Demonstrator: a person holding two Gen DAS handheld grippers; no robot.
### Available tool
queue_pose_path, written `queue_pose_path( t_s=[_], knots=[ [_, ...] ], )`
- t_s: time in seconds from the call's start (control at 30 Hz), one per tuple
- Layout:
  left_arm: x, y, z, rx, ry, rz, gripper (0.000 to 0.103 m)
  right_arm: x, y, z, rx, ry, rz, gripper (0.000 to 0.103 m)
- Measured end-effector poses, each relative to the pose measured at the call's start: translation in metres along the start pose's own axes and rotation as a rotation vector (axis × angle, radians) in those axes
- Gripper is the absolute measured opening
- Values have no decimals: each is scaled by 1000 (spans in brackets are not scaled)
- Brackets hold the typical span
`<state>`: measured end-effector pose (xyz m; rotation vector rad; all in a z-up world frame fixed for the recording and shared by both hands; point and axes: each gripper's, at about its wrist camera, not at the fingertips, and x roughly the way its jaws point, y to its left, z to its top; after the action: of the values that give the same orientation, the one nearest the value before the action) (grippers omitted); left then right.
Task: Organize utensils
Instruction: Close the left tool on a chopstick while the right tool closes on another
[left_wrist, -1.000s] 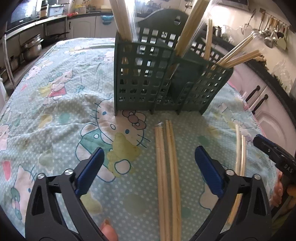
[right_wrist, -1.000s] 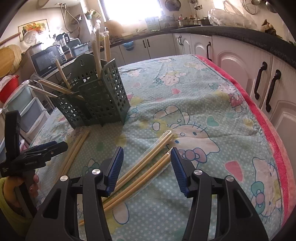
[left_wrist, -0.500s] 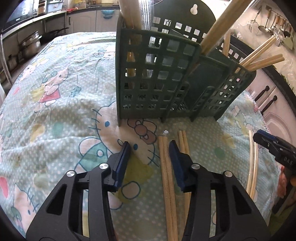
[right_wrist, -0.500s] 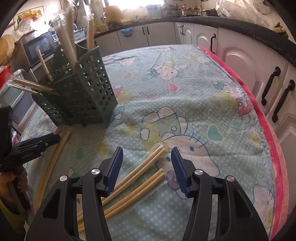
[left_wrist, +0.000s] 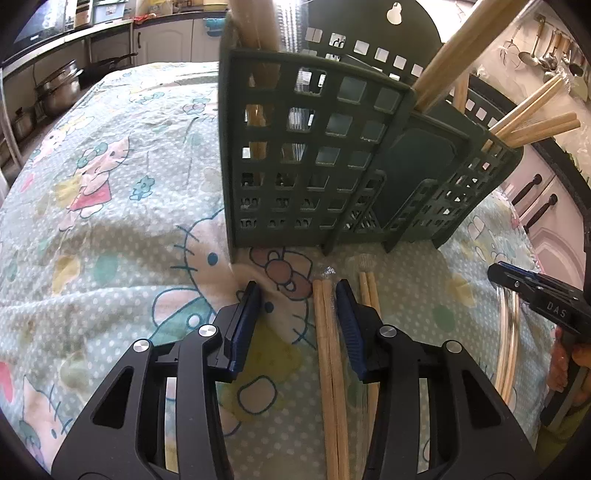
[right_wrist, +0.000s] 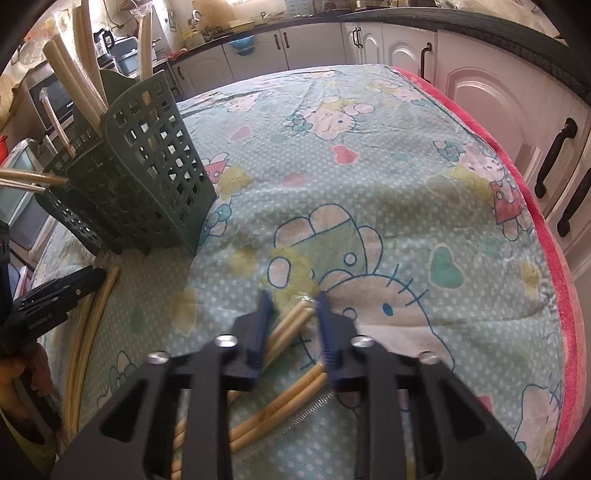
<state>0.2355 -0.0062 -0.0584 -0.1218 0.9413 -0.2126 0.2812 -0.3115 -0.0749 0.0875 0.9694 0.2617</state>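
A dark green slotted utensil caddy stands on the table and holds several chopstick pairs; it also shows in the right wrist view. My left gripper is open low over the cloth, its right finger against a wrapped chopstick pair; a second pair lies just right of that finger. My right gripper is partly open, its jaws straddling the tip of a wrapped chopstick pair. Another wrapped pair lies under it.
A Hello Kitty cloth covers the table, with a red edge at the right. White cabinets stand beyond it. Pots sit on a shelf at far left. Another chopstick pair lies near the right gripper.
Both grippers moved forward and down. The left jaws narrowed from wide open around its chopstick pair. The right jaws narrowed around the tip of its pair.
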Motion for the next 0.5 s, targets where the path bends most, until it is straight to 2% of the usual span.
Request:
queue_pose_path(
  t_s=[0.03, 0.1, 0.3, 0.5],
  knots=[
    [1, 0, 1, -2, -1, -2, 35, -1, 1, 1, 1, -5, 16, 15],
    [1, 1, 2, -12, -1, -5, 34, -5, 5, 2, -1, -16, 35, 13],
    [-2, 18, 4, -77, 0, -31, 10, -28, 28, 4, -17, -91, 149, 9],
    [-24, 39, 5, -148, -29, -120, 4, -64, 53, 9, -42, -165, 286, 7]
  ],
)
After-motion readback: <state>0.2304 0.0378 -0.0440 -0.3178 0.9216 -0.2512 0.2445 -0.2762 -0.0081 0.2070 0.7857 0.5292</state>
